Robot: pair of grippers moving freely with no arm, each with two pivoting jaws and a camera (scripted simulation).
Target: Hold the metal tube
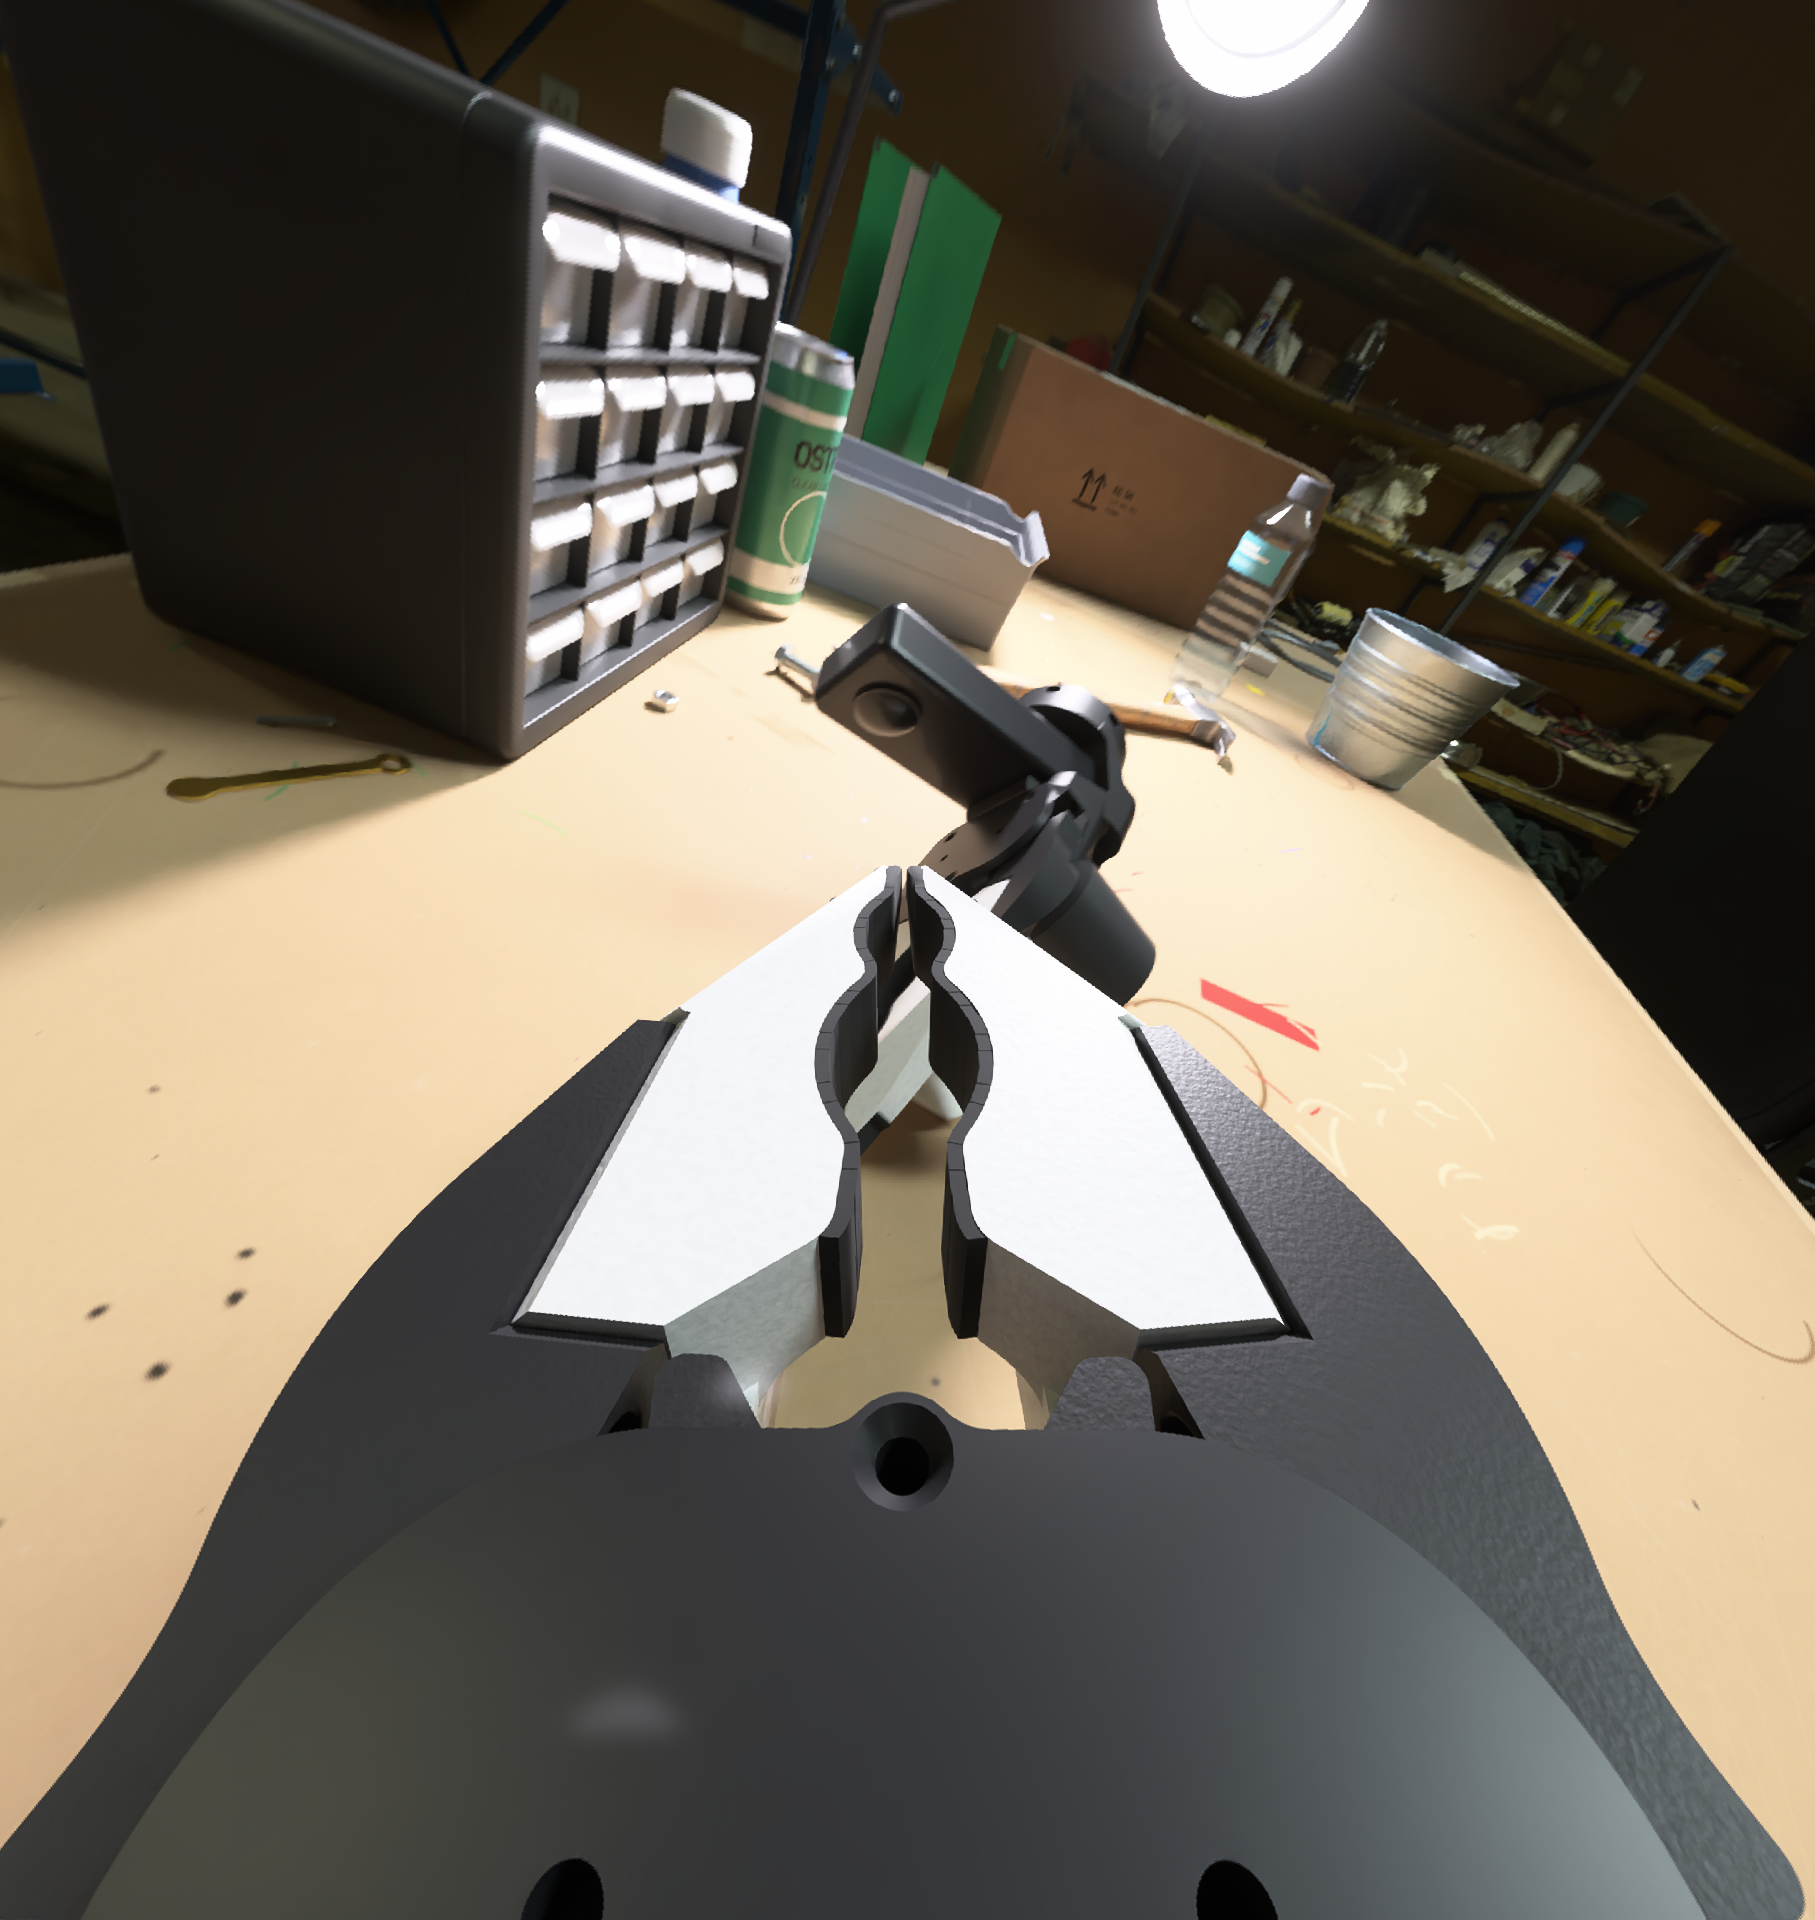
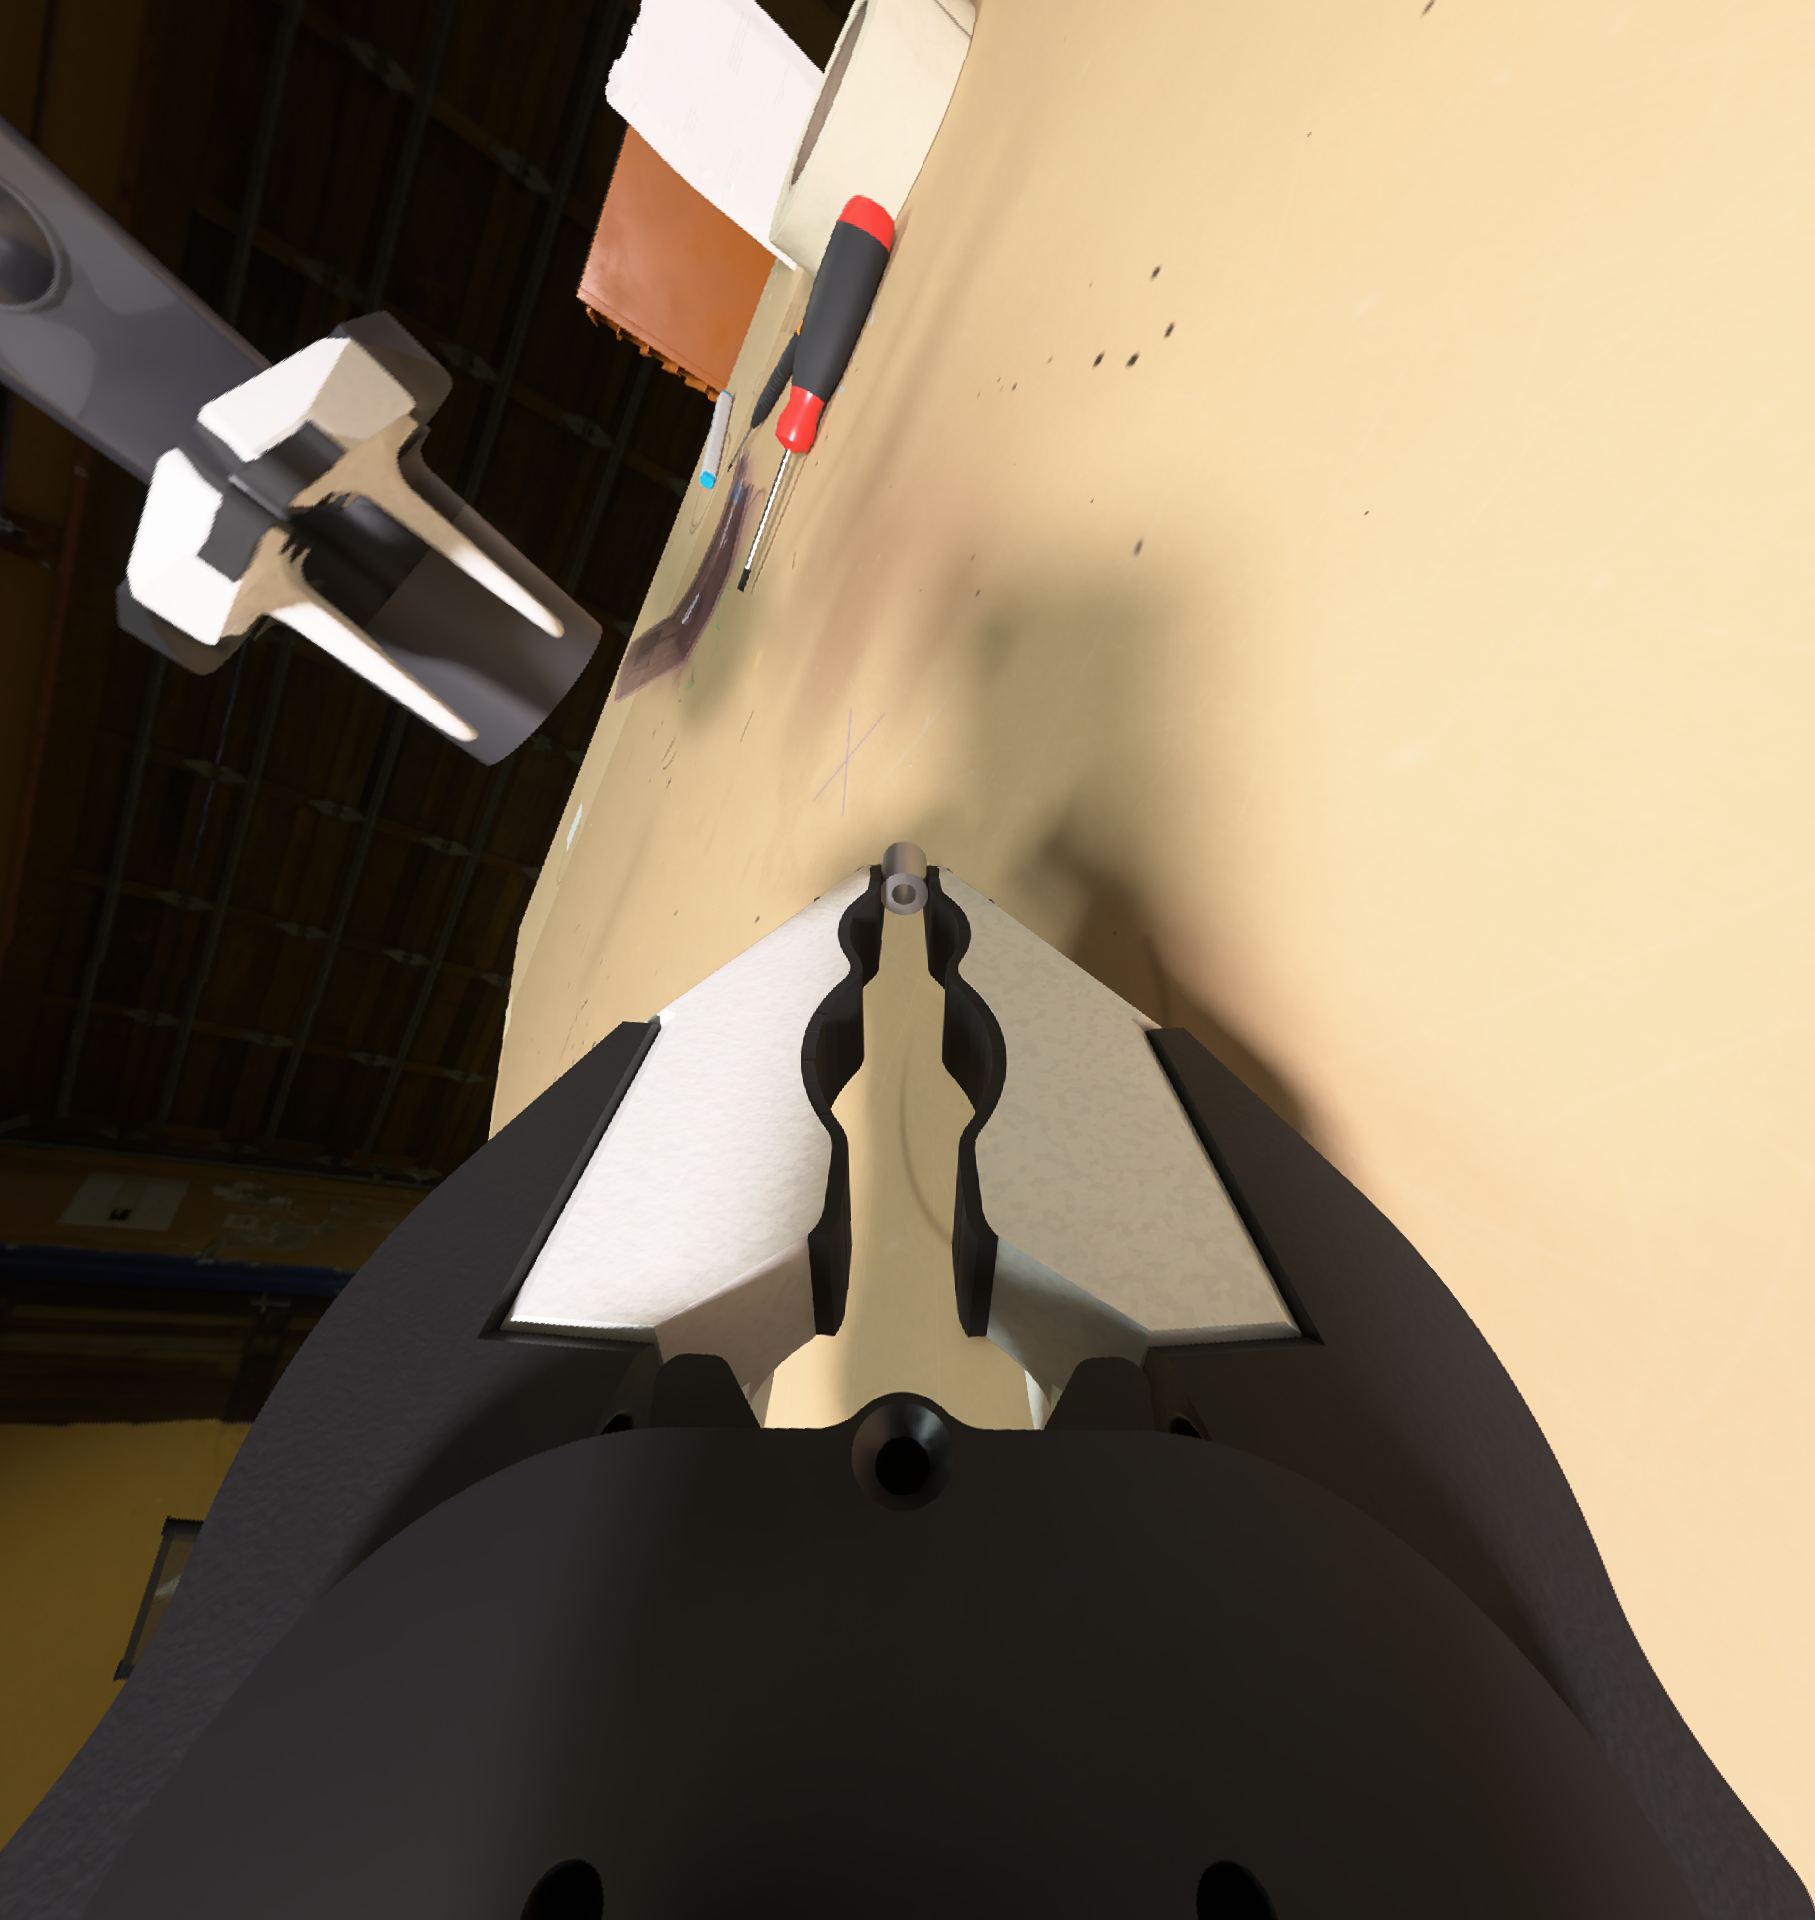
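Your right gripper [image 2: 904, 896] has its fingers clamped at the tips on the small metal tube [image 2: 904, 888], whose long axis runs straight ahead along the fingers, open bore facing the camera. Your left gripper [image 1: 905, 883] has its fingers closed together on nothing, above the table [image 1: 363, 1039], with the right gripper just beyond them.

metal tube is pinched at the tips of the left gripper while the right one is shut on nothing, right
Not quite: the grippers are swapped. The right wrist view shows the metal tube pinched at the tips of the right gripper. The left gripper is the one shut on nothing, as the left wrist view shows.
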